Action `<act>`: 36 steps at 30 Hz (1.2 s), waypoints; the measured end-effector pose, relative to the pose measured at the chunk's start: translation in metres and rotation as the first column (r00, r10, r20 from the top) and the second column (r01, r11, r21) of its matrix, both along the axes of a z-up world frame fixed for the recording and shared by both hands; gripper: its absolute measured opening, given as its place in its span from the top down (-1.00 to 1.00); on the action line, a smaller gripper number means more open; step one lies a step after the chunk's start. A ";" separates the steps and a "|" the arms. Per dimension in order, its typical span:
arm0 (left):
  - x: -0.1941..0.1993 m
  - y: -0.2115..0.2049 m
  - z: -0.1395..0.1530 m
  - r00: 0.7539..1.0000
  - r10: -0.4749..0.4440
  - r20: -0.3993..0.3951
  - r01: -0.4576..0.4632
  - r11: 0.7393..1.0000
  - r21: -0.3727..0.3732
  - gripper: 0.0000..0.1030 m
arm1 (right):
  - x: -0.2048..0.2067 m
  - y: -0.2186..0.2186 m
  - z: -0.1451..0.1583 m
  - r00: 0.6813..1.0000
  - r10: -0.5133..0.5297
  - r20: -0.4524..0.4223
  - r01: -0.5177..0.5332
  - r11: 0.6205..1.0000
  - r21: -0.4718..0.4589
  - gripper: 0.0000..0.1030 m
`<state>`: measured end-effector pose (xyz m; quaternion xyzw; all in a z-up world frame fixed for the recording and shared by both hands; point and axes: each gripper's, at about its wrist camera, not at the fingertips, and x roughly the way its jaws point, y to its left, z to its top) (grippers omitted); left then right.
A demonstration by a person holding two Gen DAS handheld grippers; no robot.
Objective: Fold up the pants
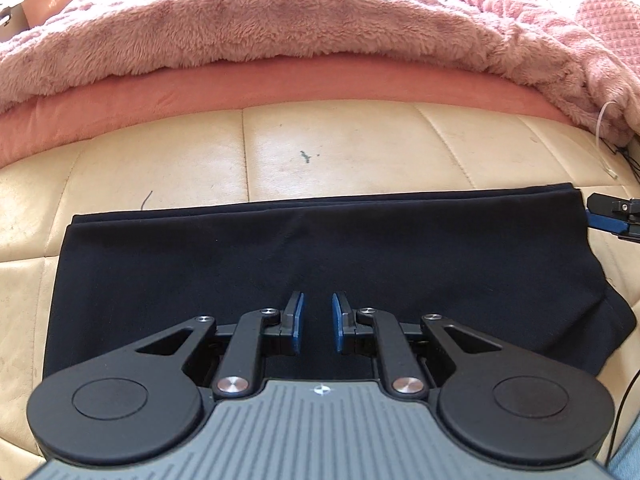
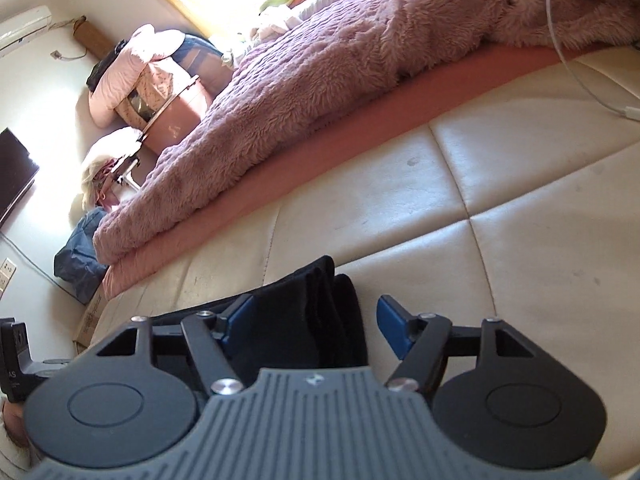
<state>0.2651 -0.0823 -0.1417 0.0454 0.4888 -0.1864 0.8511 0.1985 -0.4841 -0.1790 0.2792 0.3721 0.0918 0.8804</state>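
Observation:
The black pants [image 1: 320,256] lie folded in a flat band on the cream leather cushion [image 1: 320,152]. My left gripper [image 1: 318,314] hovers over their near edge, slightly open, with nothing between its blue pads. My right gripper [image 2: 316,316] is open wide at the right end of the pants [image 2: 320,304], with the stacked folded edges between its jaws and a gap to the right pad [image 2: 394,328]. The right gripper's tip also shows at the far right of the left wrist view [image 1: 612,216].
A fluffy pink blanket [image 1: 280,24] over a pink sheet [image 1: 280,80] runs along the far side of the cushion. A white cable [image 2: 576,64] lies at the right. Bags, a box and a dark screen [image 2: 16,184] stand by the wall.

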 end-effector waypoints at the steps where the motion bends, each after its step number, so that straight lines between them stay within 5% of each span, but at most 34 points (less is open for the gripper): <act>1: 0.002 0.000 -0.002 1.000 0.002 -0.003 -0.002 1.000 0.002 0.69 | 0.007 0.001 -0.003 1.000 0.022 -0.004 -0.022 1.000 -0.004 -0.26; 8: 0.007 -0.002 -0.007 1.000 -0.005 -0.004 0.005 1.000 -0.004 0.69 | 0.033 0.001 -0.019 0.988 0.153 -0.025 -0.153 0.988 -0.004 -0.15; 11: 0.007 -0.001 -0.008 1.000 0.003 -0.006 -0.003 1.000 -0.014 0.69 | 0.033 -0.012 -0.024 0.981 0.184 -0.067 -0.180 0.982 0.063 0.10; 18: 0.007 0.001 -0.006 1.000 0.005 -0.012 -0.005 1.000 -0.024 0.69 | 0.015 -0.016 -0.025 0.953 0.254 -0.165 -0.228 0.960 0.160 0.12; 26: 0.007 0.002 -0.008 1.000 0.001 -0.007 -0.001 1.000 -0.027 0.69 | -0.009 -0.019 -0.035 0.958 0.177 -0.226 -0.093 0.936 0.340 0.15; 30: 0.007 0.001 -0.006 1.000 -0.005 -0.004 0.005 1.000 -0.017 0.69 | -0.010 -0.016 -0.045 0.965 0.107 -0.239 -0.012 0.929 0.370 0.67; 36: 0.013 -0.002 0.003 0.997 -0.071 0.041 0.070 0.997 0.020 0.68 | -0.019 -0.013 -0.037 0.973 0.065 -0.223 0.023 0.928 0.372 0.73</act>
